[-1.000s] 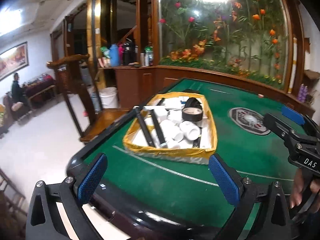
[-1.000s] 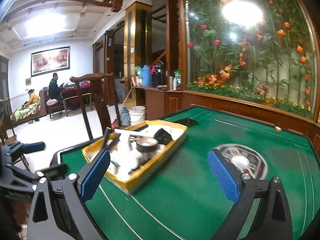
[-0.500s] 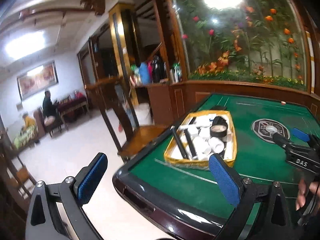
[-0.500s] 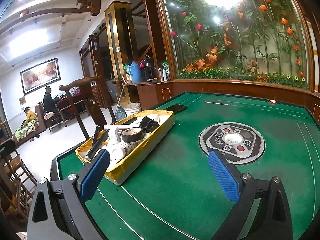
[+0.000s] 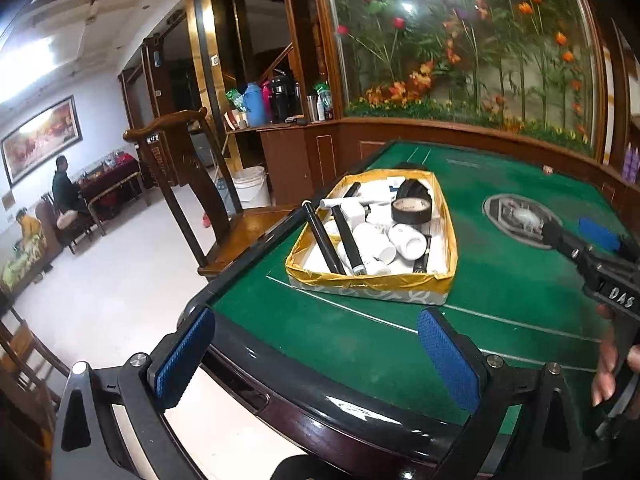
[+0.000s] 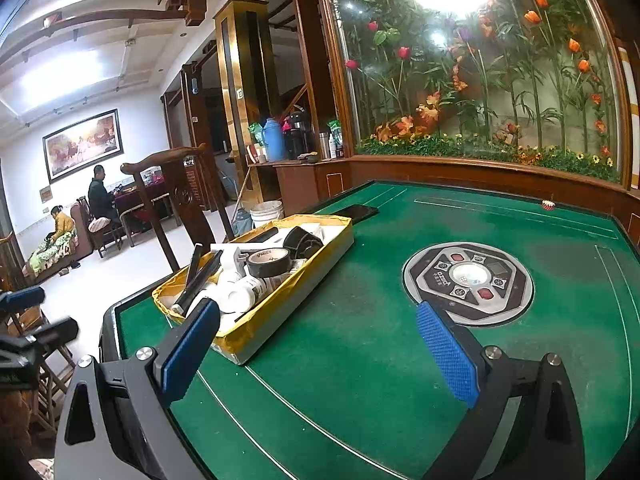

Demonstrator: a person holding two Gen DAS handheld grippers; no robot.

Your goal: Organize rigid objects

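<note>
A yellow-rimmed box (image 5: 372,278) (image 6: 280,314) sits on the green table near its left edge. It holds white bottles (image 5: 408,242) (image 6: 240,294), black tubes (image 5: 324,238) (image 6: 198,276) and a black tape roll (image 5: 412,210) (image 6: 269,263). My left gripper (image 5: 316,354) is open and empty, over the table's near edge, short of the box. My right gripper (image 6: 316,350) is open and empty, above the felt right of the box; it also shows in the left wrist view (image 5: 588,240).
A round control panel (image 6: 468,282) (image 5: 520,220) is set in the table's middle. A black phone (image 6: 358,212) lies behind the box. A wooden chair (image 5: 192,184) stands left of the table. A small red object (image 6: 548,205) sits at the far edge.
Both grippers drew back and up from the table, then the left moved closer again. Both stay open and empty. The box's contents have not moved.
</note>
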